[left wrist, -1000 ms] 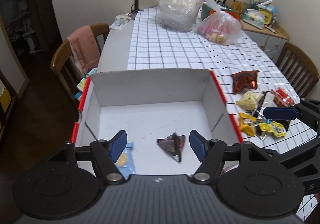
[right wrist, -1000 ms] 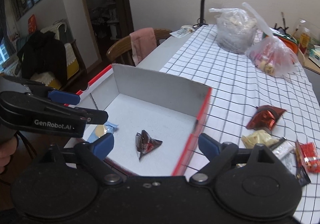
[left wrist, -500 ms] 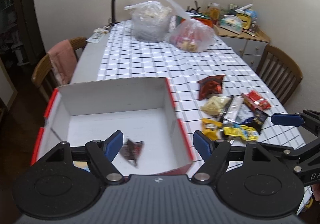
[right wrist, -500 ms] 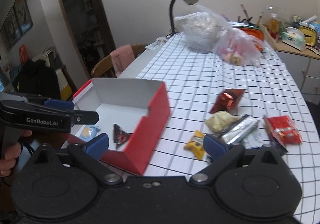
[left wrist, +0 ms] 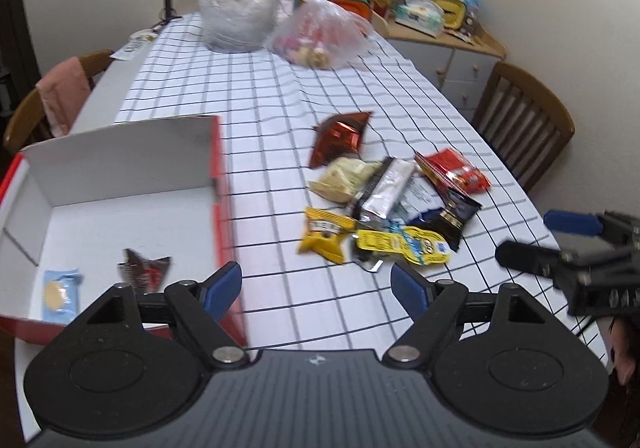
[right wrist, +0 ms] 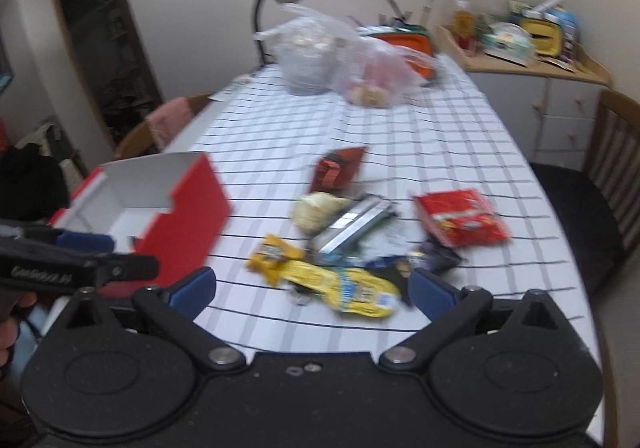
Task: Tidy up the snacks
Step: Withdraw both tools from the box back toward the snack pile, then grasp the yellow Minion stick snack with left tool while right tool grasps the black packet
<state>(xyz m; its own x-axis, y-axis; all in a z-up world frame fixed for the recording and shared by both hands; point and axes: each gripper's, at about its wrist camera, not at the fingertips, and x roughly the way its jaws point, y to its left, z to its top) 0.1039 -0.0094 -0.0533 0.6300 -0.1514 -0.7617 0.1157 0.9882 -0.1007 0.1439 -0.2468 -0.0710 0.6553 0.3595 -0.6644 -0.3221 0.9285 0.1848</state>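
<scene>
Blue-padded left gripper [left wrist: 316,288] and right gripper [right wrist: 312,288] — fingers have just been opening, wide, nothing between.

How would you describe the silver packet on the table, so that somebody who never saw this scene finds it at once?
Start from the red box on the checked tablecloth, then look to the loose pile of snacks on its right. In the middle of this pile lies the silver packet, long and narrow, between the pale yellowish bag and the red packet. It alone is shiny metallic grey.
</scene>
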